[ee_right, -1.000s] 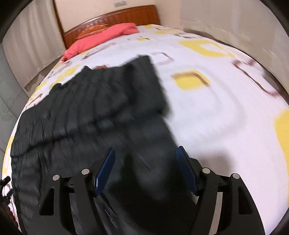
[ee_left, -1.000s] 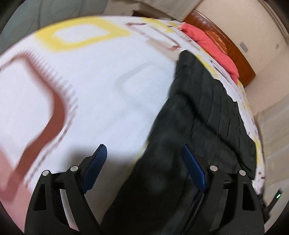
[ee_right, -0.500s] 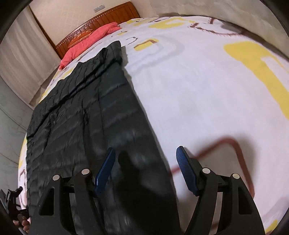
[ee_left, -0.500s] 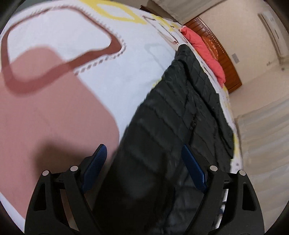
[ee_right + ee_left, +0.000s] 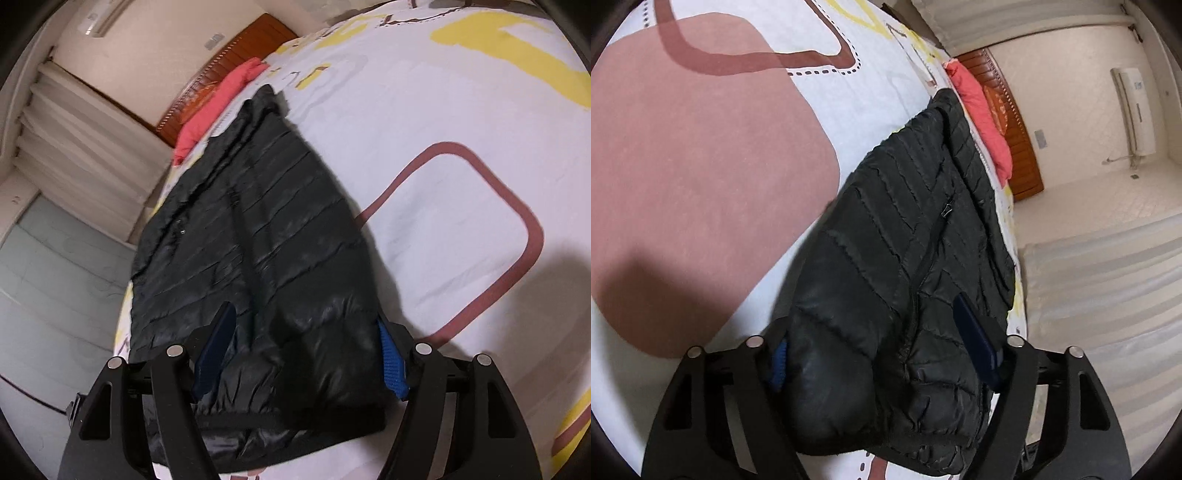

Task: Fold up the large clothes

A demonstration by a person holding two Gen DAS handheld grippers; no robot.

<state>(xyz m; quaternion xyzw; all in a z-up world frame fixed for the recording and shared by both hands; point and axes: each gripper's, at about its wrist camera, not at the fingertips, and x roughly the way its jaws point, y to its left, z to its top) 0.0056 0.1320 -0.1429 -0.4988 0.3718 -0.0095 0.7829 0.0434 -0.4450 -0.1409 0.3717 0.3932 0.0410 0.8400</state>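
A black quilted puffer jacket (image 5: 905, 243) lies lengthwise on the bed, its hem end nearest me, its sides folded inward. It also shows in the right wrist view (image 5: 266, 236). My left gripper (image 5: 882, 354) is open, its blue pads straddling the jacket's near end just above the fabric. My right gripper (image 5: 306, 350) is open too, its pads either side of the jacket's hem. Neither is closed on the fabric.
The bed sheet (image 5: 701, 166) is white with pink, brown and yellow shapes. A red pillow (image 5: 982, 118) and a wooden headboard (image 5: 1015, 147) are at the far end. The bed's edge and the floor (image 5: 55, 277) lie beside the jacket.
Both grippers have moved back along the jacket to its near hem end and lowered close to it. The jacket now fills the space between each pair of pads.
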